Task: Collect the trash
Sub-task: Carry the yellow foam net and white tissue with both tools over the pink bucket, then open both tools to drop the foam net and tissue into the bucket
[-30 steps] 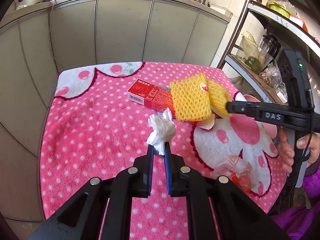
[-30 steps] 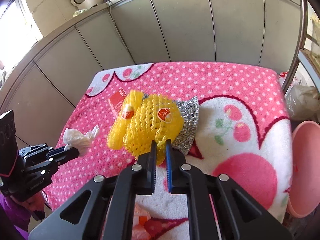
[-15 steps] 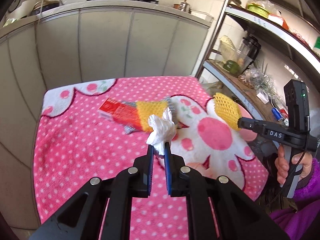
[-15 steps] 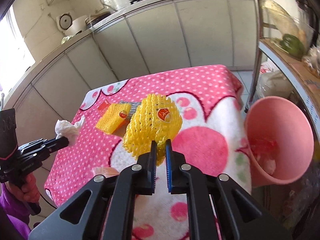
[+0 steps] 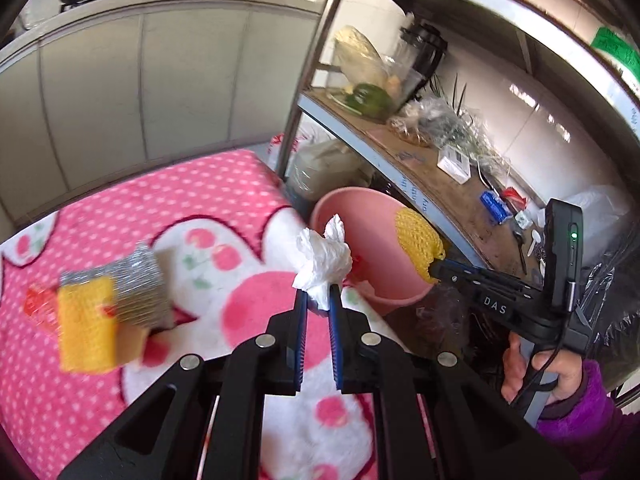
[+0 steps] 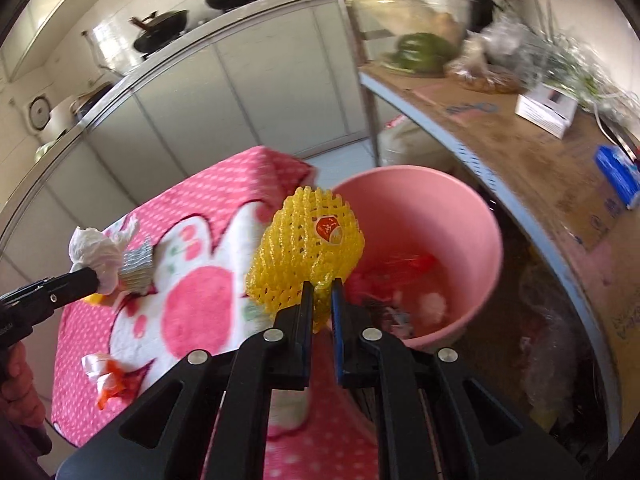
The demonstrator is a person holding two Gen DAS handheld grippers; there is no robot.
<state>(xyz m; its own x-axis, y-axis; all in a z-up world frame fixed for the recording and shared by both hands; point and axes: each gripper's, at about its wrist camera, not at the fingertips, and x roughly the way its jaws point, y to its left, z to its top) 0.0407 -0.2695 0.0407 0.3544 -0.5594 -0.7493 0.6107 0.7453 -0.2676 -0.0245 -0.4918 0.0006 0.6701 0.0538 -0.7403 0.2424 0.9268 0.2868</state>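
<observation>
With jaws clenched, the right gripper (image 6: 321,286) carries a yellow foam fruit net (image 6: 306,258) and the left gripper (image 5: 318,294) a crumpled white tissue (image 5: 322,258), both probably for release into the round pink plastic bin (image 6: 460,216) at 1 o'clock.

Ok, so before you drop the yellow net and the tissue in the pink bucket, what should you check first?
1. Right gripper shut on the yellow net: ok.
2. Left gripper shut on the tissue: ok.
3. Yellow net over the pink bucket opening: not ok, it hangs at the near rim.
4. Tissue over the bucket: cannot tell, it looks nearer the blanket edge.
5. Room in the bucket: ok, trash only covers the bottom.
6. More trash left on the blanket: ok to note, a yellow sponge remains.
</observation>
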